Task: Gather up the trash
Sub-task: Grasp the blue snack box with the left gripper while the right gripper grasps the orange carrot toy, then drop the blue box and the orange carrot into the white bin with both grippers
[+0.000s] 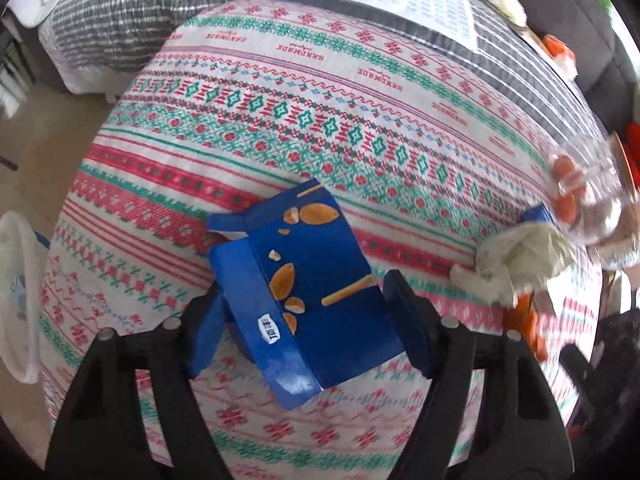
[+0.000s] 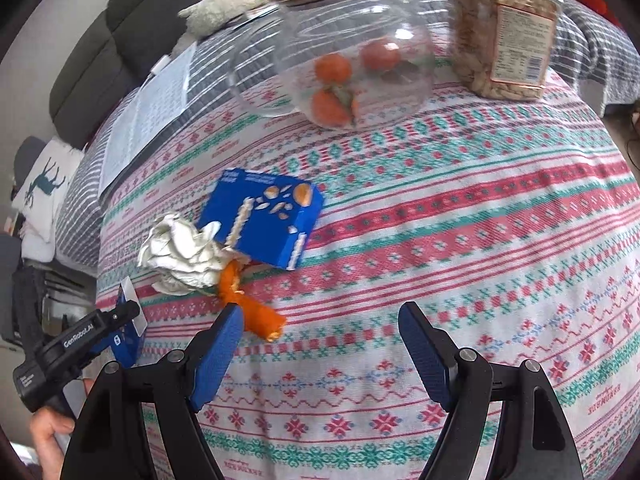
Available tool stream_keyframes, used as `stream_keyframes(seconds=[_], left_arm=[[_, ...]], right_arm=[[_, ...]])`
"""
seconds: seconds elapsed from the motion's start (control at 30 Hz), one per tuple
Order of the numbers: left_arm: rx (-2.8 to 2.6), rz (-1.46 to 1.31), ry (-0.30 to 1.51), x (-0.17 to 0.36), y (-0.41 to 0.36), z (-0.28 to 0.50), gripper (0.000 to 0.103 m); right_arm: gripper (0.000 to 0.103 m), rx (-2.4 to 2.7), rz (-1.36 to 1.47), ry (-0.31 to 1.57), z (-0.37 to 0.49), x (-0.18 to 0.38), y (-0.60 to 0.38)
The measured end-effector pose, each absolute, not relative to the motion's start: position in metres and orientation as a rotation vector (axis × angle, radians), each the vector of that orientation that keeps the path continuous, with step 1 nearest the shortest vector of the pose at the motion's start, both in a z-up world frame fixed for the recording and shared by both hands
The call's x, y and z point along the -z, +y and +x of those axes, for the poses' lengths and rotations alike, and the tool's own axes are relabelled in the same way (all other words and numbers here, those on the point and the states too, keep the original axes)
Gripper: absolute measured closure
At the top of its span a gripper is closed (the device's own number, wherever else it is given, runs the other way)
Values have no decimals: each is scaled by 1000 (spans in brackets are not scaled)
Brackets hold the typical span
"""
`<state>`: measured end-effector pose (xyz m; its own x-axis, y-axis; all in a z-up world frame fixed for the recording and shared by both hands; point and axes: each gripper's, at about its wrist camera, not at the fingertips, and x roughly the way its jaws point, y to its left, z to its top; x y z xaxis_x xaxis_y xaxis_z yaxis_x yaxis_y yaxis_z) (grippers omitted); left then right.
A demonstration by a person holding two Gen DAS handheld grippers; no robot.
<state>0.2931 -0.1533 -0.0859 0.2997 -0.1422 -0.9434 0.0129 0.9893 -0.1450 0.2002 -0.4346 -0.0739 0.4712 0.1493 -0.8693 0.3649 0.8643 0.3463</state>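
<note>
Left wrist view, jaws: the left gripper (image 1: 304, 316) stands with its blue pads on either side of the flattened blue cardboard snack box (image 1: 298, 280). The right pad sits at the box edge; the left pad looks just clear, so contact cannot be confirmed.
Left wrist view, box position: it lies creased and partly unfolded on the patterned red, green and white tablecloth (image 1: 360, 128).
Left wrist view, risk: the carton is crushed and slanted between the pads. Closing on it could fold it further or let it pivot out.
Left wrist view, bin: a white bag-lined container (image 1: 18, 300) shows at the left edge, well apart from the box.
Right wrist view, jaws: the right gripper (image 2: 320, 344) is wide apart with nothing between its pads.
Right wrist view, trash: an orange fruit peel (image 2: 252, 308) lies just beside the left pad, touching a crumpled white tissue (image 2: 180, 256), with a second blue carton (image 2: 264, 216) behind.
Right wrist view, risk: a descent from here would likely catch the peel off-centre and drag the tissue along.
Right wrist view, bystanders: a clear round jar holding orange fruit (image 2: 352, 52) stands well apart.
</note>
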Motion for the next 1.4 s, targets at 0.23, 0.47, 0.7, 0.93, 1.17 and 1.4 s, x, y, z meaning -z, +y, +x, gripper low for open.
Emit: stream_keyframes(seconds=[0.23,0.47,0.7,0.93,1.17,1.4], left_arm=[[164,-117,1238,72,-126,259,34],[153,-155,1237,54,-88,240,36],[176,-176,1170,20,-49,204,36],[175,-199,1144,18,-16,179,36],[110,-220,1131,21,34,171,36],[-1,-240,1129,32,90,174,36]], right_arm=[[45,38,454,1094,220,79,-397],[92,-13,402,1124,229,85,-375],[94,-36,414,1125,201,62,-370],[94,-72,463,1102,166,40,-365],[95,-153,415,1067,151,18,-323],[95,-237,328,1062,160,11,-262]])
